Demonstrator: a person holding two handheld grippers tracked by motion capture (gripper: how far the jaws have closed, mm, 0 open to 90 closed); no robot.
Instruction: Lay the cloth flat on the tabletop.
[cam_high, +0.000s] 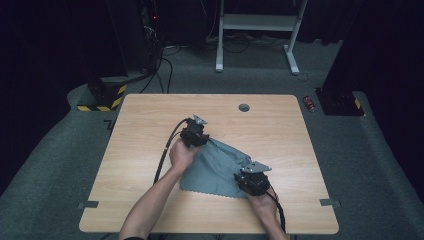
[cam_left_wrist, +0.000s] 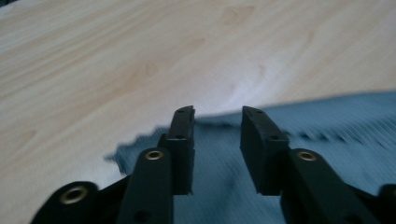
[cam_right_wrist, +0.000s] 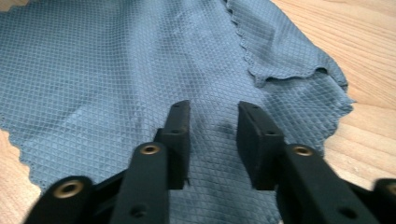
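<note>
A blue-grey cloth (cam_high: 215, 167) with a diamond weave lies partly folded on the wooden table (cam_high: 150, 115). My left gripper (cam_high: 204, 141) is at the cloth's far corner. In the left gripper view its jaws (cam_left_wrist: 217, 116) stand apart, and the cloth (cam_left_wrist: 327, 121) lies under and past them with nothing pinched. My right gripper (cam_high: 243, 178) hovers over the cloth's near right corner. Its jaws (cam_right_wrist: 212, 109) are open above the flat cloth (cam_right_wrist: 116, 60), and a folded-over flap (cam_right_wrist: 280, 46) lies just ahead at the right.
A round cable hole (cam_high: 244, 107) sits near the table's far edge. On the floor beyond are a red can (cam_high: 310, 103), a white desk frame (cam_high: 257, 22) and a yellow-and-black striped base (cam_high: 102, 97). Bare wood surrounds the cloth.
</note>
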